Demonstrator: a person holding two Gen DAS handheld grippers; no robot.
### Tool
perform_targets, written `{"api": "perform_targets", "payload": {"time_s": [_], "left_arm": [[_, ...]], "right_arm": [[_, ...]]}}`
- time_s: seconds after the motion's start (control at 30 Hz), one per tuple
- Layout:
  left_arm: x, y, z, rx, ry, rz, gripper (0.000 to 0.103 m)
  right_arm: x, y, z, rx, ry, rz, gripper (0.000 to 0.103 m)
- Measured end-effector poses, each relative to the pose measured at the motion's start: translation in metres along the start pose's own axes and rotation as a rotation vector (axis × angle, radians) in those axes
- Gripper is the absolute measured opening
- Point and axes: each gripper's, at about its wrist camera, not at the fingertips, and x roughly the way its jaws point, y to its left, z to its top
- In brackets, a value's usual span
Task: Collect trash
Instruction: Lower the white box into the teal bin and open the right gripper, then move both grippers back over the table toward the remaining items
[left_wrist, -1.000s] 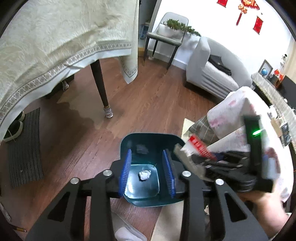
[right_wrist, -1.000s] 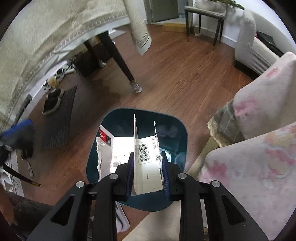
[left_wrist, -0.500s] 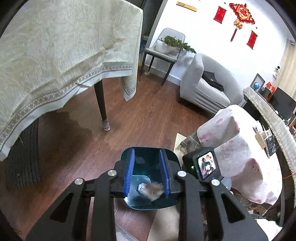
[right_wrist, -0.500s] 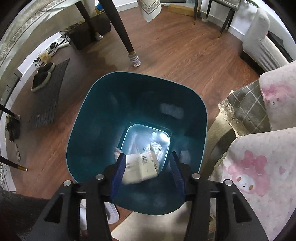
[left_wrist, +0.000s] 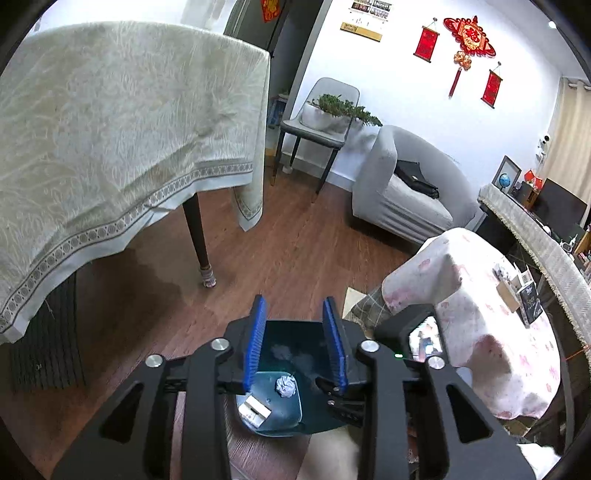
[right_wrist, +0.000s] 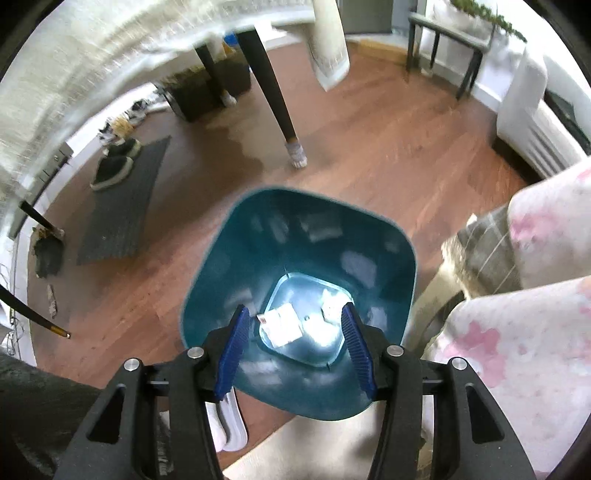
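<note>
Trash in the bin, both grippers empty

The right gripper (right_wrist: 295, 345) hangs wide open over the teal trash bin (right_wrist: 369, 221), gripping nothing; the left gripper (left_wrist: 295, 339) is likewise spread and empty. On the bin floor lie a flattened paper package (right_wrist: 282, 323) and a crumpled paper ball (left_wrist: 285, 385), so these pieces look collected. Farther off, small items on the flowered tablecloth (left_wrist: 480, 332) may remain.

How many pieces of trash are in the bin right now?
2: a crumpled paper ball and a flat torn package, side by side on the bottom of the teal bin. The gripper fingers may hide more.
</note>
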Motion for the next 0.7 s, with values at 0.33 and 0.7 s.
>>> {"api": "perform_targets", "payload": {"time_s": [0.33, 0.7], "left_arm": [[-0.008, -0.038, 0.018, 0.031, -0.077, -0.033, 0.064], [0.012, -0.116, 0.02, 0.099, -0.084, -0.137, 0.072]], "right_arm": [[-0.112, -0.032, 0.001, 0.005, -0.252, -0.022, 0.066], [-0.196, -0.098, -0.032, 0.075, -0.404, -0.132, 0.076]]}}
